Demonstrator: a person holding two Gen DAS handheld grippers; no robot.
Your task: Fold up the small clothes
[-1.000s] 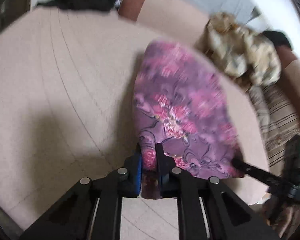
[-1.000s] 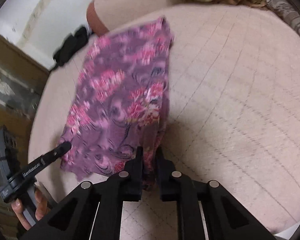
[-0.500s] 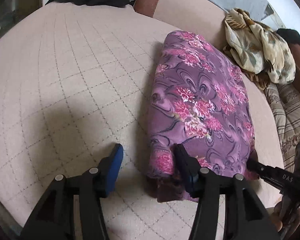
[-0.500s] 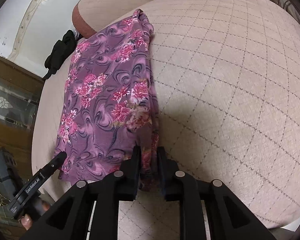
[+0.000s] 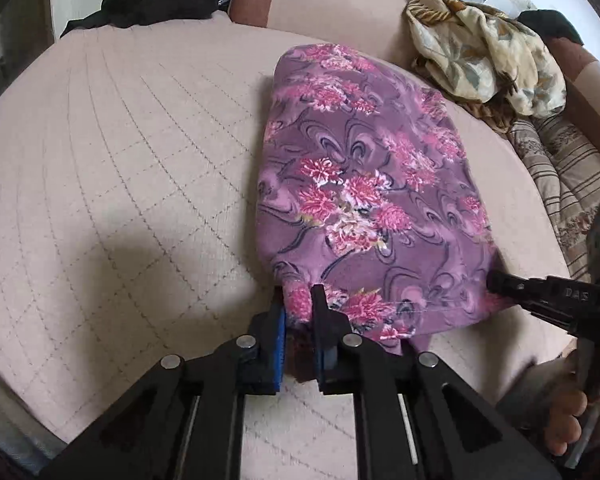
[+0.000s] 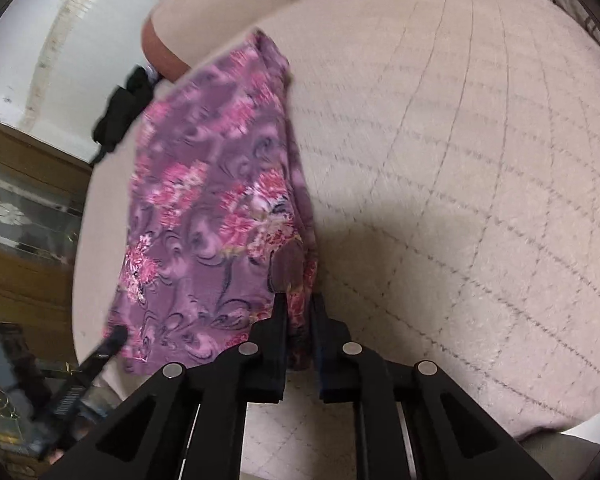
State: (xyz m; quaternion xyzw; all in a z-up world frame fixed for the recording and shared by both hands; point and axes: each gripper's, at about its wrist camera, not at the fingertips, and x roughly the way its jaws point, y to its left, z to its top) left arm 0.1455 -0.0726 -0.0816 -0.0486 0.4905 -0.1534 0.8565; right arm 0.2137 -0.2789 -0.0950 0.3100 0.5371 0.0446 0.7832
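Purple floral garment [image 5: 364,200] lies on quilted beige cushion [image 5: 120,168], already folded into a long narrow panel, running away from both cameras. Near end slightly raised; rest flat on cushion.

Left gripper [image 5: 298,312]: jaws nearly closed, pinching near-left corner of garment; cloth shows between blue pads. Right gripper [image 6: 300,312]: jaws nearly closed, pinching near-right corner, a bunch of layers between them. Its tip also shows at right edge of left wrist view, at the hem. Right wrist view is blurred.

Step in hand, by my reading: both near corners gripped, start of the crosswise fold, near end to far end.

Next move calls for: lifting both corners level, carrying them together over the panel toward the far edge, keeping the hem taut between grippers so layers do not slip or skew, then setting down aligned and letting go.

Around: crumpled patterned cloth [image 5: 488,40] and striped fabric [image 5: 572,176] far right; black clothing [image 5: 152,0] at far left edge.
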